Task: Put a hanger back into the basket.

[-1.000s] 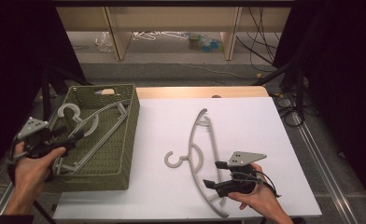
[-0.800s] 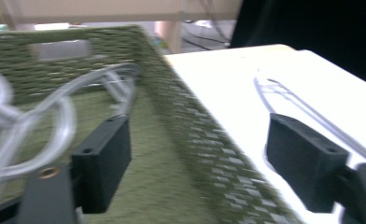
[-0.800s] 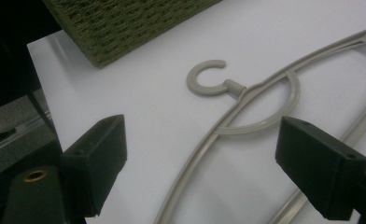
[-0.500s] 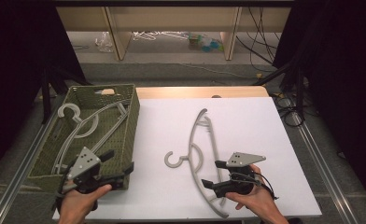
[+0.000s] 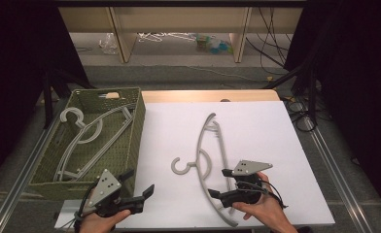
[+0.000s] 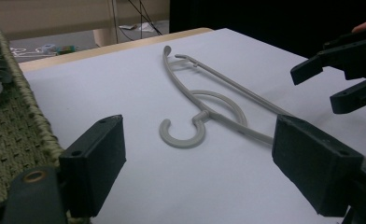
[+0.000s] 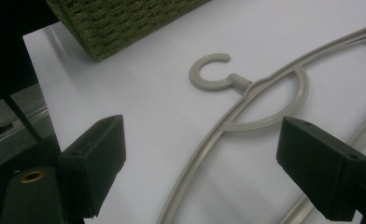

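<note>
Your left gripper hangs just off the near corner of the woven basket, jaws just opened wide and nothing between them. Your right gripper sits at the near arm of the grey hanger on the paper, jaws spread either side of that arm, not pressing it.

Judged progress: one hanger in the basket is stowed; the one on the white sheet, right of the basket, remains to be picked up and moved over.

Beyond the basket: bare sheet and the wooden table edge, then floor clutter. Nothing blocks the path; the basket wall must be cleared.
</note>
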A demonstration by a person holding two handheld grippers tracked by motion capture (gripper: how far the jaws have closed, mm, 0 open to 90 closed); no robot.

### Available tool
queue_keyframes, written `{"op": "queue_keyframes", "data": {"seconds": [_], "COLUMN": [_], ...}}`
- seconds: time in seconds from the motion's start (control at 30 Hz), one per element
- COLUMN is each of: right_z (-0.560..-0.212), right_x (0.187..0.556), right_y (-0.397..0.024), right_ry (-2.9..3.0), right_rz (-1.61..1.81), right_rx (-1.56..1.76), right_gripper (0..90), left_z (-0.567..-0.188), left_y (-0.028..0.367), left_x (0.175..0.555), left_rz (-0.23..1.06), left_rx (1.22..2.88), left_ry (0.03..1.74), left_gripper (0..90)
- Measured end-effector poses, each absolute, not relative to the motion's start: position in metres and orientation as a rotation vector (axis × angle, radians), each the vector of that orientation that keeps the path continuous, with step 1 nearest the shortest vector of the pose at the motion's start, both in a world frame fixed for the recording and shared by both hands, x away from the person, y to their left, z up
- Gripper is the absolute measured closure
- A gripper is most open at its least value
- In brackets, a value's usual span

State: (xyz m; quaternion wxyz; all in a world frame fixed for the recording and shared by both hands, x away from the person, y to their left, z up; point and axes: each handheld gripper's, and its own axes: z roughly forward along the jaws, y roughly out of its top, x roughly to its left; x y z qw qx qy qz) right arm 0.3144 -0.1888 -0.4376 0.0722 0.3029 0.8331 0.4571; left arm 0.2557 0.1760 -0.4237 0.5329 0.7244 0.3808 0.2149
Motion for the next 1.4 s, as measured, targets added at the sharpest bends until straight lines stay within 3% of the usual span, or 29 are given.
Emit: {"op": "queue_keyframes", "data": {"seconds": [0.57, 0.8, 0.93, 1.07, 1.23, 1.4], "right_z": [-0.460, -0.473, -0.473, -0.471, -0.469, -0.468], "right_x": [0.330, 0.347, 0.351, 0.356, 0.359, 0.363], "right_y": [-0.149, -0.133, -0.125, -0.122, -0.120, -0.124], "right_ry": [2.652, 2.745, 2.788, 2.799, 2.815, 2.834], "right_rz": [1.058, 0.884, 0.784, 0.714, 0.662, 0.667], "right_rx": [0.922, 0.975, 0.939, 0.926, 0.892, 0.889], "right_gripper": [20.1, 34.2, 37.8, 49.9, 53.8, 63.5], "left_z": [-0.434, -0.436, -0.436, -0.437, -0.437, -0.438], "left_y": [0.174, 0.173, 0.173, 0.171, 0.172, 0.172], "left_x": [0.256, 0.256, 0.257, 0.257, 0.258, 0.257], "left_rz": [0.504, 0.483, 0.490, 0.477, 0.489, 0.477], "left_rx": [1.761, 1.756, 1.774, 1.767, 1.788, 1.782], "left_ry": [0.882, 0.892, 0.862, 0.873, 0.858, 0.879], "left_gripper": [17.2, 17.2, 17.2, 17.4, 17.5, 17.5]}}
